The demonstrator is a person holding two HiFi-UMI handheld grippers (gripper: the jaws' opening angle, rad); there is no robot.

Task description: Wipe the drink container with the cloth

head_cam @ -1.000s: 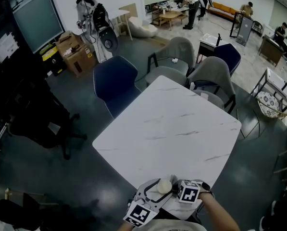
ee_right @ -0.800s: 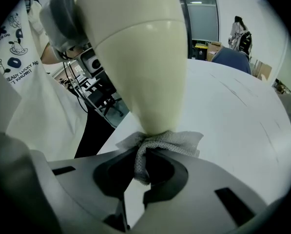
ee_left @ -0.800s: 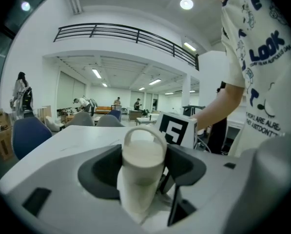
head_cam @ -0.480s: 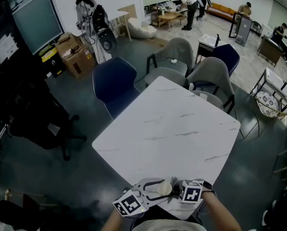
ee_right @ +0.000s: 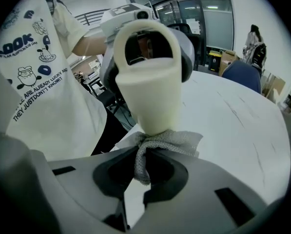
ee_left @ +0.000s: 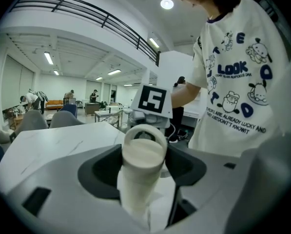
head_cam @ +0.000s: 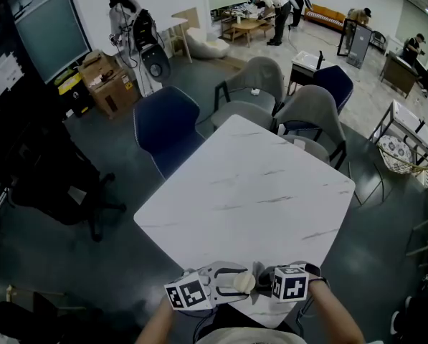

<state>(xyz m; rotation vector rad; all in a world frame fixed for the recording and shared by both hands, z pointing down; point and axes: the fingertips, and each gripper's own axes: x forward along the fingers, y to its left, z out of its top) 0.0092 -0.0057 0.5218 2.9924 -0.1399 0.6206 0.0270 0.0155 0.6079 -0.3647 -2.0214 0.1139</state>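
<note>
A cream drink container (ee_left: 141, 172) with a loop handle on its lid is held in my left gripper (ee_left: 144, 179), which is shut on its body. In the head view the container (head_cam: 241, 283) hangs over the near edge of the white marble table (head_cam: 249, 192), between the two marker cubes. My right gripper (ee_right: 141, 172) is shut on a grey mesh cloth (ee_right: 161, 144), and the cloth is pressed against the container (ee_right: 151, 91). The right gripper (head_cam: 266, 277) sits just right of the left gripper (head_cam: 224, 279).
Blue and grey chairs (head_cam: 165, 124) stand round the far sides of the table. A black office chair (head_cam: 63, 185) is at the left, cardboard boxes (head_cam: 107, 77) beyond it. Several people stand in the background. My white printed shirt (ee_left: 242, 82) is close behind the grippers.
The left gripper has swung leftward and turned the container, so its marker cube now sits further left. The right gripper with the cloth stays against the container.
</note>
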